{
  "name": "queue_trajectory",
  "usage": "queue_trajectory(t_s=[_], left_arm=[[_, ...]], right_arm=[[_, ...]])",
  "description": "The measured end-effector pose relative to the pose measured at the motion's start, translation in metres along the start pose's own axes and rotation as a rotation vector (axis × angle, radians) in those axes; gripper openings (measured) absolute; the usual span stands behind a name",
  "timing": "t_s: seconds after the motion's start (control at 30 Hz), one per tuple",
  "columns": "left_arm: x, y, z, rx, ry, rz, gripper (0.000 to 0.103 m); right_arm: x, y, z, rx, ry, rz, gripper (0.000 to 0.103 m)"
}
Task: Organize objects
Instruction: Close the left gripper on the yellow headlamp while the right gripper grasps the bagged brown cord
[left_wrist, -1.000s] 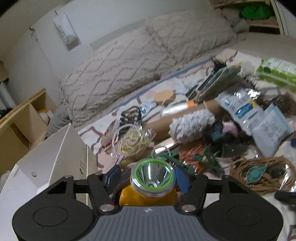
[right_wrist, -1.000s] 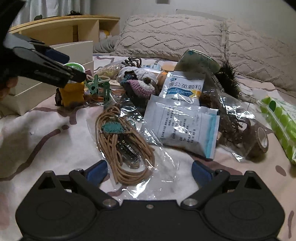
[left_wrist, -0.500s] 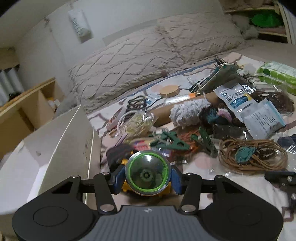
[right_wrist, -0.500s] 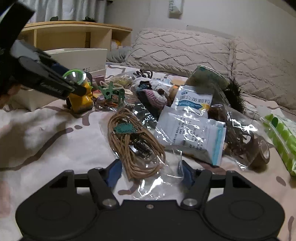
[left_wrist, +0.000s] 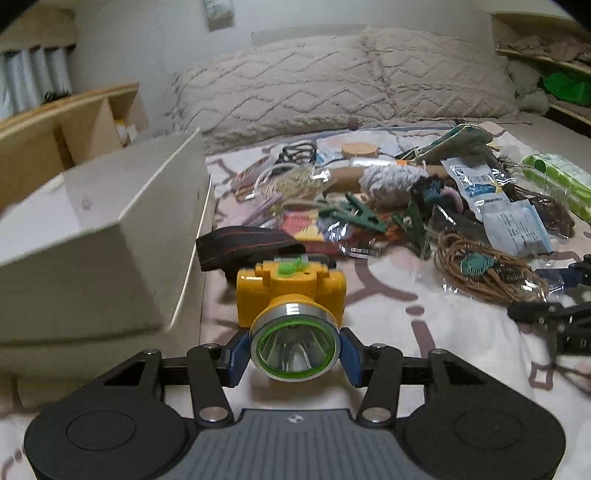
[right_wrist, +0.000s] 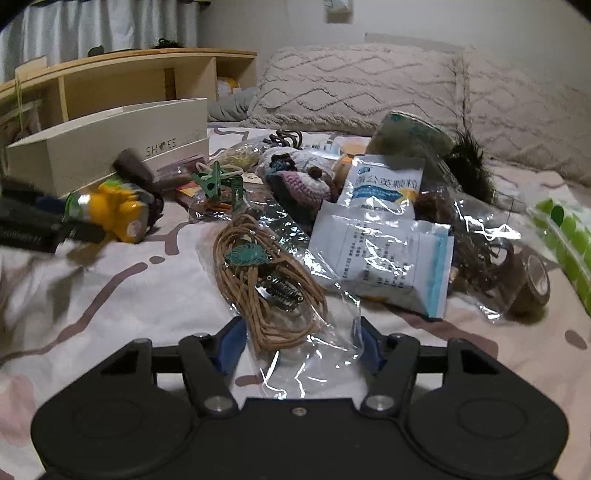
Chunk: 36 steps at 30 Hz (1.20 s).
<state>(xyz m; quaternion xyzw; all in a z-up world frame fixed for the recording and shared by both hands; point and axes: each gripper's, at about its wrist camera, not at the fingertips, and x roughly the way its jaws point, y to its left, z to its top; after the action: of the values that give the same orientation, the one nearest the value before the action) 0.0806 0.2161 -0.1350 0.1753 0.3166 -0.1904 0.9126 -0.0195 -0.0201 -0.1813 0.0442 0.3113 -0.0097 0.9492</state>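
Note:
My left gripper (left_wrist: 293, 356) is shut on the lens barrel of a yellow headlamp (left_wrist: 291, 295) with a green-rimmed lens and a dark strap (left_wrist: 243, 245) trailing behind it. It holds the lamp just above the bedsheet, to the right of a white shoe box (left_wrist: 110, 229). The headlamp (right_wrist: 114, 210) and left gripper also show blurred at the left of the right wrist view. My right gripper (right_wrist: 299, 341) is open, its jaws on either side of a clear bag of tan cord (right_wrist: 269, 288) with a teal leaf charm.
A pile of clutter lies on the bed: green clips (right_wrist: 218, 184), crocheted pieces (right_wrist: 299, 181), medicine sachets (right_wrist: 384, 251), a tape roll (right_wrist: 532, 284), a green packet (right_wrist: 565, 232). Pillows (left_wrist: 332, 85) lie behind. A wooden shelf (right_wrist: 122, 81) stands at the left.
My left gripper has pulled the headlamp back out of the pile and towards the shoe box, tipping its lens towards the camera. My right gripper has moved forward over the cord bag and its jaws have narrowed.

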Motion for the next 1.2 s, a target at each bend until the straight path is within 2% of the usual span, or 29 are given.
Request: queue_trajectory(t_s=[0.07,0.23,0.4,0.5,0.6,0.8,0.97,1.03,1.2], left_arm=[[-0.002,0.003,-0.004,-0.017,0.009,-0.007,0.052],[-0.008,0.008,-0.010,-0.046,0.027,-0.024,0.052],[-0.016,0.013,-0.012,-0.060,0.041,-0.037,0.052],[-0.022,0.013,-0.013,-0.055,0.026,-0.016,0.053],[-0.027,0.014,-0.009,-0.048,0.002,-0.003,0.059],[-0.021,0.018,0.008,-0.055,0.008,0.000,0.060],[-0.003,0.017,0.016,-0.029,0.090,-0.022,0.060],[0.006,0.017,0.019,0.004,0.153,-0.016,0.061],[0.018,0.025,0.035,0.019,0.293,-0.065,0.061]], right_arm=[[-0.006,0.001,0.004,0.041,0.027,0.011,0.052],[-0.024,0.000,0.003,0.145,0.074,0.106,0.048],[-0.037,0.007,0.003,0.194,0.138,0.147,0.048],[-0.044,0.011,0.005,0.227,0.183,0.171,0.048],[-0.048,0.011,0.007,0.286,0.224,0.218,0.054],[-0.059,0.011,0.013,0.308,0.214,0.197,0.057],[-0.065,0.007,0.018,0.302,0.201,0.169,0.057],[-0.067,0.005,0.019,0.297,0.198,0.159,0.059],[-0.069,-0.001,0.019,0.297,0.192,0.147,0.060]])
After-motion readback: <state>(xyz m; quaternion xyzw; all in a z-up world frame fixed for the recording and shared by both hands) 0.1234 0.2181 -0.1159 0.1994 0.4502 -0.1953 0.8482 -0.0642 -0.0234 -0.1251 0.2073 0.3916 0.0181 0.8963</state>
